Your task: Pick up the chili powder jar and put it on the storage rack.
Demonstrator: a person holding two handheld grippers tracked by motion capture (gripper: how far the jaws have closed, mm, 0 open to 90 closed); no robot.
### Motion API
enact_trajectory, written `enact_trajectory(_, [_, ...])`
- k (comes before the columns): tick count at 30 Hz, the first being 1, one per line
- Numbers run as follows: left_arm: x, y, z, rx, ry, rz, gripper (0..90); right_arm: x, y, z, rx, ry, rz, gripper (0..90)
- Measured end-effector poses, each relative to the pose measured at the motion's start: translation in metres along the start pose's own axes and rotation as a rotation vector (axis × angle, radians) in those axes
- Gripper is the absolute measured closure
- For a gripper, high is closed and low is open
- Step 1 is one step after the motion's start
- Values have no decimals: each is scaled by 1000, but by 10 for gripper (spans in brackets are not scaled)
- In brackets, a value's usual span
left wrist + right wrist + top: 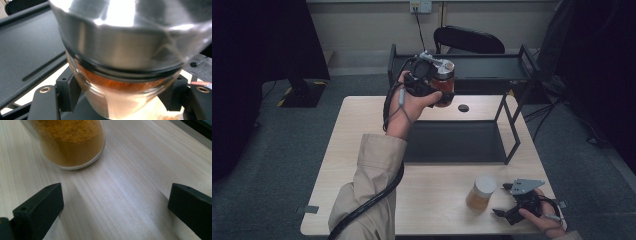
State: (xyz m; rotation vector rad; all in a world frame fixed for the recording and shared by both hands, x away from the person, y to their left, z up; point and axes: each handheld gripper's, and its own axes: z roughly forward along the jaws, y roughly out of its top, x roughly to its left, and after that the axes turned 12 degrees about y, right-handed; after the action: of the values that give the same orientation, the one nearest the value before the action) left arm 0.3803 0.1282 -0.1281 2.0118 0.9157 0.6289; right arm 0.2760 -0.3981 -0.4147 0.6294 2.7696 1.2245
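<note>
Glass and brushed metal mark the jar (443, 80) that is clamped between the jaws of the left gripper (432, 82), held aloft at the upper middle of the high view, above the far edge of the wooden table (362, 150) and level with the top tier of the black shelf rack (482, 67). In the left gripper view reddish powder is seen below the silver lid (120, 42), with the jaws pressed on either side of the glass. A second jar (481, 192) of yellow powder stands at the lower right of the high view, and the right gripper (507, 200) is held just beside it, its jaws spread wide and apart from the glass. Judged from this, the raised jar is probably meant for the rack; it should be kept upright, lowered flat onto the tier, and released only once seated.
</note>
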Motion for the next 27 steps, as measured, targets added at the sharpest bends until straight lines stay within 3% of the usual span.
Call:
enact_trajectory(19, [14,21,-9,-15,20,-30,301,0,0,0,0,0,0,0])
enact_trajectory(27, [25,27,-2,-16,39,-42,301,0,0,0,0,0,0,0])
